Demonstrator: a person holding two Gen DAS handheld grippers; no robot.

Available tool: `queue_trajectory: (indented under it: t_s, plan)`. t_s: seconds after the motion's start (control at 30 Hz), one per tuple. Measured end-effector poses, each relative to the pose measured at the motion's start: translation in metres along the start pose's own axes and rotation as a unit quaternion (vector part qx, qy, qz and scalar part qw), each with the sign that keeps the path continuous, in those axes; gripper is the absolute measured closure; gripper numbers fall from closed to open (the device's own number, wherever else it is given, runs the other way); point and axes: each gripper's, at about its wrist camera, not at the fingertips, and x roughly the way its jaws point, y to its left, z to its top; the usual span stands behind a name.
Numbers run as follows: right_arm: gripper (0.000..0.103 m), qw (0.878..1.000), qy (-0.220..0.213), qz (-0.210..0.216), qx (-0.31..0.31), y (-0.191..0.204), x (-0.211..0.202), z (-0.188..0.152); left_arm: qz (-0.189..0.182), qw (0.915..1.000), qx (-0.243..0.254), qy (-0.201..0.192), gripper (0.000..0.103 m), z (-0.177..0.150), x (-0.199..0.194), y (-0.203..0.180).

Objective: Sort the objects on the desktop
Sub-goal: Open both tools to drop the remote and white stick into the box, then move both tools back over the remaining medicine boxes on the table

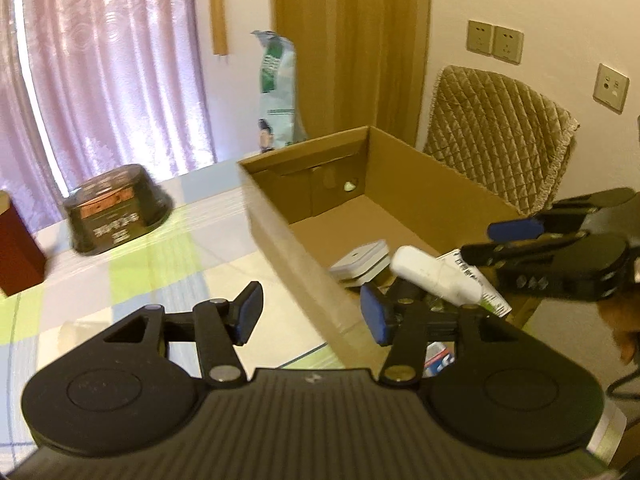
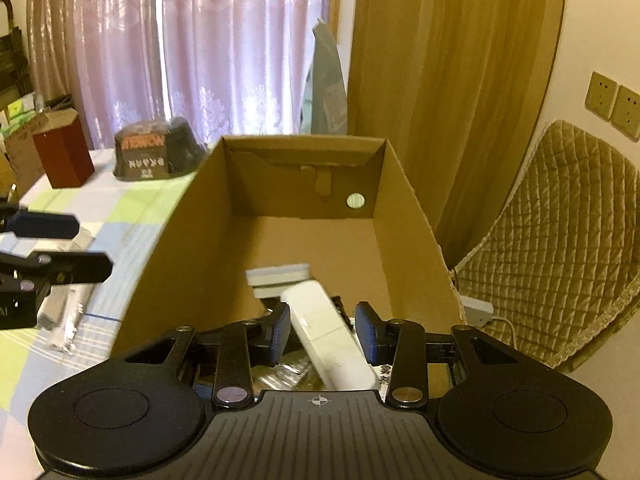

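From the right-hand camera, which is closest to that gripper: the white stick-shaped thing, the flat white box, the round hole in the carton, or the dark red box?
1. White stick-shaped thing, between the open fingers of the right gripper.
2. Flat white box, just beyond, on the carton floor.
3. Round hole, in the carton's far wall.
4. Dark red box, far left on the table.

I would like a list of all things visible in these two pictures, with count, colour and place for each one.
cardboard box: one, brown, open, on the table
white tube: one, white, over the box between the right gripper's open jaws
flat case: one, white-grey, on the box floor
black tub: one, black, on the table left of the box
red box: one, dark red, far left on the table
foil packets: silver, count unclear, on the tablecloth left of the box
chair: one, tan quilted, behind the box
left gripper: one, black, open, empty
right gripper: one, black, open
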Motion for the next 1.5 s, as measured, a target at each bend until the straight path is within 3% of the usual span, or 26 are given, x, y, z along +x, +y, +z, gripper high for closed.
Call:
queue_trajectory:
  t_s: [0.1,0.13,0.17,0.2,0.5,0.6,0.83,1.23,1.5]
  plan:
    - [0.062,1.000,-0.014,0.005,-0.004,0.012,-0.015,0.005,0.010,0.9999,-0.007,0.003,0.053,-0.011,-0.016,0.014]
    - [0.053,1.000,-0.020,0.008,-0.006,0.017,-0.021,0.007,0.014,0.9999,-0.008,0.004,0.053,-0.017,-0.023,0.019]
    - [0.020,0.999,-0.034,0.011,-0.005,0.023,-0.029,0.007,0.018,0.9998,-0.010,0.004,0.052,-0.022,-0.029,0.024]
    - [0.011,0.998,-0.053,0.016,-0.002,0.029,-0.039,0.008,0.022,0.9997,-0.012,0.004,0.051,-0.028,-0.036,0.028]
    - [0.011,0.991,-0.083,0.103,-0.024,0.113,-0.081,-0.002,0.090,0.9940,-0.046,0.041,0.039,-0.095,-0.090,0.086]
    - [0.011,0.988,-0.068,0.132,-0.041,0.145,-0.075,-0.010,0.112,0.9899,-0.067,0.055,0.032,-0.116,-0.096,0.111]
    - [0.011,0.984,-0.022,0.156,-0.082,0.198,-0.033,-0.021,0.149,0.9799,-0.117,0.063,0.028,-0.138,-0.084,0.160]
    - [0.011,0.987,0.019,0.145,-0.065,0.200,0.023,-0.033,0.118,0.9723,-0.189,0.071,0.028,-0.146,-0.003,0.193]
    - [0.011,0.988,0.026,0.140,-0.058,0.199,0.046,-0.033,0.121,0.9730,-0.180,0.079,0.034,-0.148,0.018,0.200]
